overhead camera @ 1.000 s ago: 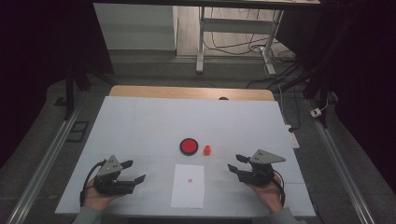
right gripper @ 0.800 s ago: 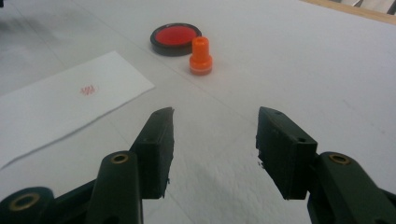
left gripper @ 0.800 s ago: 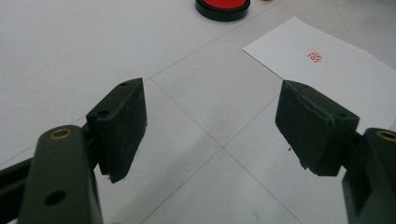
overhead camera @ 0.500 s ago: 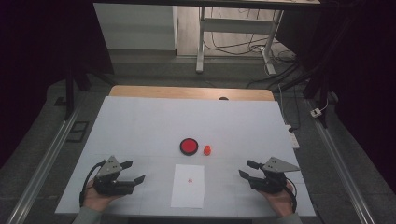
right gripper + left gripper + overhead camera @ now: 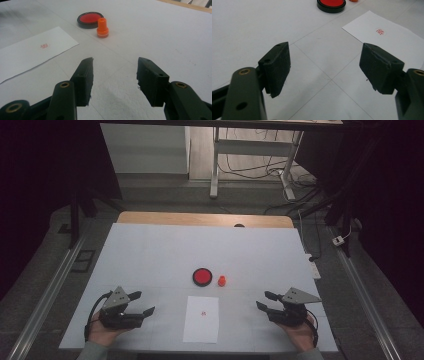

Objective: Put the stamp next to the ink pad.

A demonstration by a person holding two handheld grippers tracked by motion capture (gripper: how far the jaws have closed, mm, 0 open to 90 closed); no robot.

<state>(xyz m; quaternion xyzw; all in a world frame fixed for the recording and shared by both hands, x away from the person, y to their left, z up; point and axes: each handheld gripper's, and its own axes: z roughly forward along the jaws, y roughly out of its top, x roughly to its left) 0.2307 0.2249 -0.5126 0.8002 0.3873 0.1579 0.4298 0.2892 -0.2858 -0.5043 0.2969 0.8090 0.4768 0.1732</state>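
Stamping looks done, red mark on paper (image 5: 201,319).

High view: right gripper (image 5: 265,301) came back toward table's near edge since earlier frame; left gripper (image 5: 142,303) unmoved.

Left gripper view: jaws spread, empty.

Right gripper view: jaws apart, empty; stamp (image 5: 102,27) upright just beside ink pad (image 5: 89,20). Next regrab: go low, square on stamp barrel.

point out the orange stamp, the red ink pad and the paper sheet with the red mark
small orange plastic stamp (image 5: 102,27), right gripper view, on its handle.
round red ink pad in a black case (image 5: 202,276), high view, on the red centre.
white paper sheet with a red mark (image 5: 201,322), high view, on blank paper below the mark.
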